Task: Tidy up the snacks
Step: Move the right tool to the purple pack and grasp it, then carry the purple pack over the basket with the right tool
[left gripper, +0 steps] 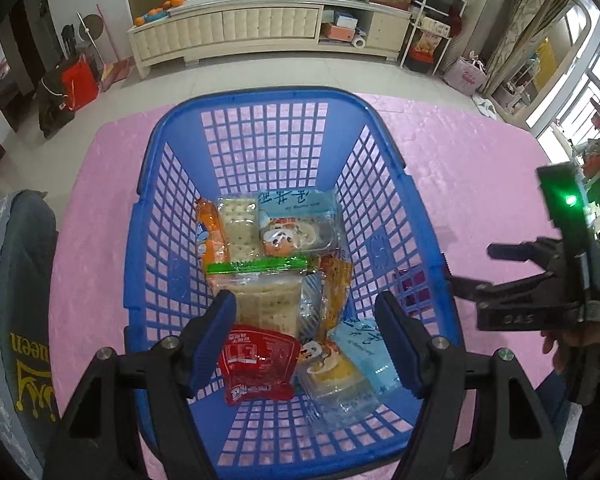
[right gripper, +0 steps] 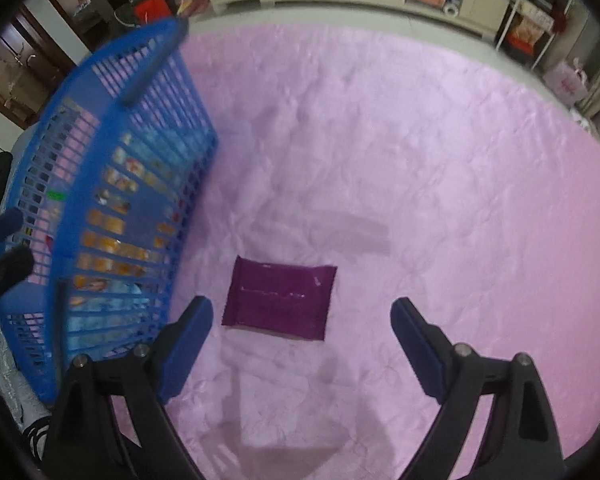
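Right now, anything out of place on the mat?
Yes: one purple packet lies flat on the pink mat beside the blue basket, while the other snacks are inside it. Nothing looks spilled or damaged.

The basket (left gripper: 384, 216) stands on the surface (right gripper: 420, 152), with the snack packets (left gripper: 276, 276) lying in its bottom. One flat packet (right gripper: 279, 303) lies on the surface just to the right of the basket, outside it. Behind the surface, across the floor, a long cabinet (left gripper: 236, 32) runs along the wall.

Left hand-held gripper (left gripper: 306, 336) and right hand-held gripper (right gripper: 302, 344) both gape wide, holding nothing
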`<state>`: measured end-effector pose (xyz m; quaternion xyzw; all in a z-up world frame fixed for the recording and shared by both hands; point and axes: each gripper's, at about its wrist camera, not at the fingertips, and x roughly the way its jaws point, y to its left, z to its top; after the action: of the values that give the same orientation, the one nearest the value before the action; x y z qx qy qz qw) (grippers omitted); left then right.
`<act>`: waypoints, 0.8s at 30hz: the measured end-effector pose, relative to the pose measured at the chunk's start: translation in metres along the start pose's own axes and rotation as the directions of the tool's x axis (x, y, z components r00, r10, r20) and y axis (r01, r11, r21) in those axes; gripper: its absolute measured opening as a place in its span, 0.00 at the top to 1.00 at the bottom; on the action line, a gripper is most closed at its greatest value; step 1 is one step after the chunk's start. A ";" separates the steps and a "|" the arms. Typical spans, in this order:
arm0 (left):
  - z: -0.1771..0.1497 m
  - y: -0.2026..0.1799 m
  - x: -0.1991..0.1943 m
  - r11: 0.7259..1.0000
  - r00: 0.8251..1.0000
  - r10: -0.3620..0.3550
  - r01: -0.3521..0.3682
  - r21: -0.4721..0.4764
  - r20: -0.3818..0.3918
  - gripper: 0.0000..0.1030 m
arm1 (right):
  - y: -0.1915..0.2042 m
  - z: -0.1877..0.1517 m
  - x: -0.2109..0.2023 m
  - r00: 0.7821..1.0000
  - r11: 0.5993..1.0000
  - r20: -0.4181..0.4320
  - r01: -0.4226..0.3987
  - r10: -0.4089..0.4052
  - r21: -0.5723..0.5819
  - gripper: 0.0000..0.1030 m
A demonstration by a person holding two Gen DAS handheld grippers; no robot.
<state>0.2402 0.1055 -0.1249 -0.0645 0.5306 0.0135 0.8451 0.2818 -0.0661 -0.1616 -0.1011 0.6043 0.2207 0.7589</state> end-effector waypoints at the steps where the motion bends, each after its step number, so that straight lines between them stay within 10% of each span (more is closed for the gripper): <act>1: 0.000 0.000 0.001 1.000 1.000 0.001 -0.001 -0.001 -0.002 0.32 | 0.000 0.000 0.006 1.000 1.000 -0.010 -0.008 0.008 0.000 0.10; 19: -0.003 0.004 0.005 1.000 1.000 0.015 -0.015 0.011 0.002 0.32 | 0.020 -0.013 0.053 1.000 0.999 -0.007 -0.007 0.007 -0.045 0.10; 24: -0.004 0.006 0.005 1.000 1.000 -0.014 0.014 0.005 0.006 0.32 | 0.040 -0.024 0.051 0.995 0.986 0.037 0.095 -0.091 -0.138 0.33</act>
<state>0.2380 0.1106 -0.1321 -0.0662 0.5278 0.0067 0.8468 0.2511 -0.0306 -0.2120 -0.1787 0.5701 0.2283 0.7687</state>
